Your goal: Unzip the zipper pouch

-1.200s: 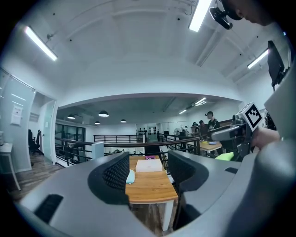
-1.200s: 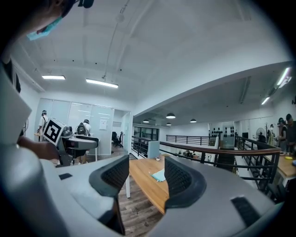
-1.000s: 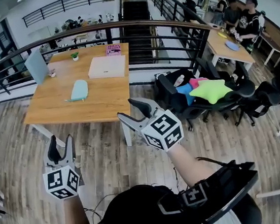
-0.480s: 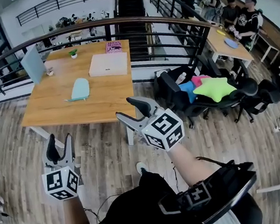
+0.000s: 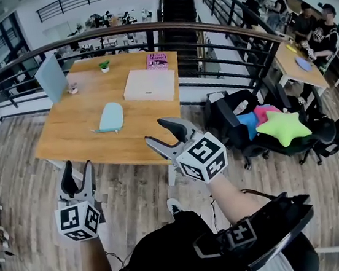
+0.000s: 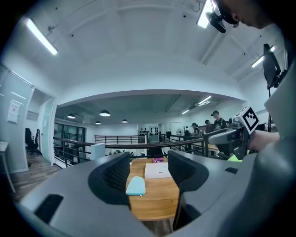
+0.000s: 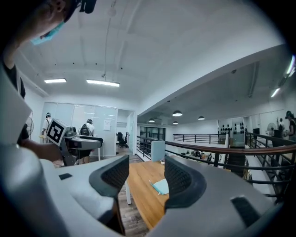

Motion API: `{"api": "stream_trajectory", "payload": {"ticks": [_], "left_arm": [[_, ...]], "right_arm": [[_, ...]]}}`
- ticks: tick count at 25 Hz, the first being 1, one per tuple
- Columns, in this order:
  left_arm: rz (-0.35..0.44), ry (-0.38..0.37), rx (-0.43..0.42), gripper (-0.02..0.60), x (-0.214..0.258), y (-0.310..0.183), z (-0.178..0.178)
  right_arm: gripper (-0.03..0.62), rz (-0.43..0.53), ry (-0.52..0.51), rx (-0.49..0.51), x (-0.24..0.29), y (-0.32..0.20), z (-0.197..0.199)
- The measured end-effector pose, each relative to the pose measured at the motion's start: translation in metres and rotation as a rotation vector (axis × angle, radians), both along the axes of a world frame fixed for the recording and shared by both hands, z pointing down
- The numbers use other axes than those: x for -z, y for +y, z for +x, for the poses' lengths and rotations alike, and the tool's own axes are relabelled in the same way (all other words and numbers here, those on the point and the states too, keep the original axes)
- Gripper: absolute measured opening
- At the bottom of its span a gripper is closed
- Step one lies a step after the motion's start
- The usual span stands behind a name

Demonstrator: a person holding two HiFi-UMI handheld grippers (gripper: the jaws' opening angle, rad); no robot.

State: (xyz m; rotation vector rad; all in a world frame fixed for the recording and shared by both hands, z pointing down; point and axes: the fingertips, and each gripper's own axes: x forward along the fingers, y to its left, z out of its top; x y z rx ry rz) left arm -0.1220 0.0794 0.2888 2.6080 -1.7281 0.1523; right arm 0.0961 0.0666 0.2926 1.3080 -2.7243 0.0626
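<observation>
Here, the pouch (image 5: pixel 110 116) lies flat on the table (image 5: pixel 70 135), well apart from both grippers. The left gripper (image 5: pixel 75 170) and right gripper (image 5: pixel 155 132) hang in the air, each with jaws apart and nothing between them.

- Your left gripper (image 5: pixel 77 173) hung low at your left side and pointed forward, with its jaws apart and empty.
- Your right gripper (image 5: pixel 157 132) sat higher and further forward, angled toward the left, with its jaws also apart and empty.
- Your left forearm (image 5: pixel 94 269) ran straight ahead, and your right forearm (image 5: pixel 227 195) stretched out in front of you.
- The two grippers were well apart.
</observation>
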Motion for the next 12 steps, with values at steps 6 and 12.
{"api": "stream_trajectory", "payload": {"ticks": [6,12], "left_arm": [[0.015,0.004,0.047,0.262,0.010,-0.070,0.024],[-0.012,-0.027,0.082,0.262,0.001,-0.121,0.050]], "right_arm": [[0.247,0.016,-0.006,0.033,0.007,-0.076,0.027],[0.247,-0.001,-0.028,0.064,-0.003,-0.133,0.053]]}}
